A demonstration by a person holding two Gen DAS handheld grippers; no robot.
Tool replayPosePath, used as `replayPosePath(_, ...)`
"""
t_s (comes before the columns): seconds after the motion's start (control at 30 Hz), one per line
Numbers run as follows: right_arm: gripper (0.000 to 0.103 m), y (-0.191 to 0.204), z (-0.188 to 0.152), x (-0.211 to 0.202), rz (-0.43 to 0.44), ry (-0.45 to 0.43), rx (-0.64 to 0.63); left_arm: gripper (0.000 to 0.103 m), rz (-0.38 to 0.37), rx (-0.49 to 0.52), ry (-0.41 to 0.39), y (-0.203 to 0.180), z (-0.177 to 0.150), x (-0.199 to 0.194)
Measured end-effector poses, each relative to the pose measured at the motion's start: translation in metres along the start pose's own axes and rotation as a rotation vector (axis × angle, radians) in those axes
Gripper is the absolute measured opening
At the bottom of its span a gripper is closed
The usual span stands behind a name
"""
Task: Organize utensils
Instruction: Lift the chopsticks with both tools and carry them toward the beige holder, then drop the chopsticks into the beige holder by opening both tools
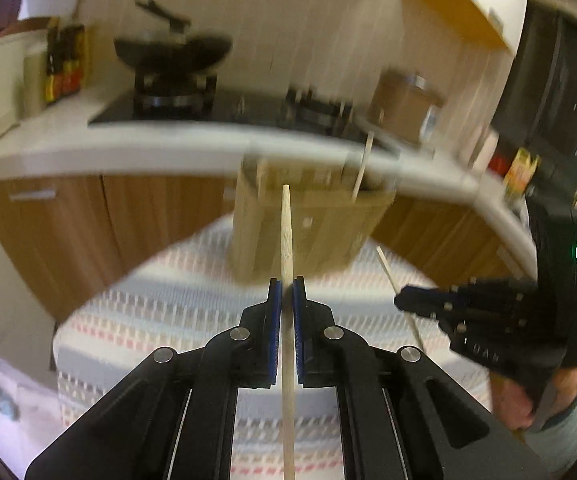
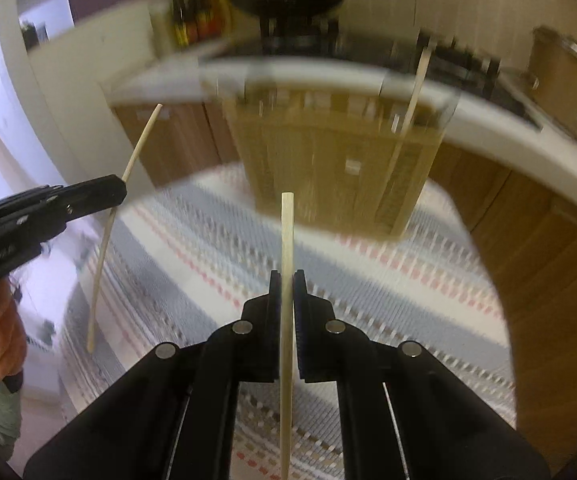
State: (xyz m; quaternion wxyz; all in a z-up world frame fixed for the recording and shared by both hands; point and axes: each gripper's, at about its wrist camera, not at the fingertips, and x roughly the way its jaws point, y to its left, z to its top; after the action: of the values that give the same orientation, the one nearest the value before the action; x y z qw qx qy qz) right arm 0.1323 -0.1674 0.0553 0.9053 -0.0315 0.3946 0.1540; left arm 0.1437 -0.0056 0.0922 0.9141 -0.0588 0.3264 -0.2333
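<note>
Two grippers are in view, each clamped on one wooden chopstick. The left gripper (image 1: 287, 286) has its jaws closed on a round chopstick (image 1: 286, 232), which runs straight forward between the blue pads (image 1: 275, 320) toward the holder. The right gripper (image 2: 287, 280) has its jaws closed on a square-ended chopstick (image 2: 287, 232), which also points forward at the holder.

Writing: white lettering is visible on the side of each gripper body, but it is too blurred to read. A small pale label (image 2: 353, 167) sits on the holder front; its text is illegible.

Container: a wooden utensil holder (image 2: 328, 168) stands on the striped cloth (image 2: 192, 240) of a round table. One chopstick (image 2: 410, 108) leans inside it, with its upper end above the rim. Other contents are blurred.
</note>
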Motion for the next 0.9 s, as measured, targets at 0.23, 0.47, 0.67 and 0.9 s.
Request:
replayPosePath(0.23, 0.004, -0.014, 0.047, -0.047, -0.014, -0.237, 0.016, 0.004, -0.033, -0.019, -0.228, -0.006, 0.067, -0.023)
replayPosePath(0.47, 0.005, -0.038, 0.090, -0.048, -0.045, -0.396, 0.035, 0.004, 0.010, 0.012, -0.424, -0.022, 0.110, -0.011)
replayPosePath(0.67, 0.004, -0.054, 0.127, -0.042, -0.048, -0.493, 0.019, 0.004, 0.026, -0.005, -0.518, -0.014, 0.132, 0.013)
replayPosePath(0.9, 0.004, -0.072, 0.140, -0.027, -0.079, -0.587, 0.051, 0.004, 0.045, -0.010, -0.523, -0.003, 0.131, 0.055)
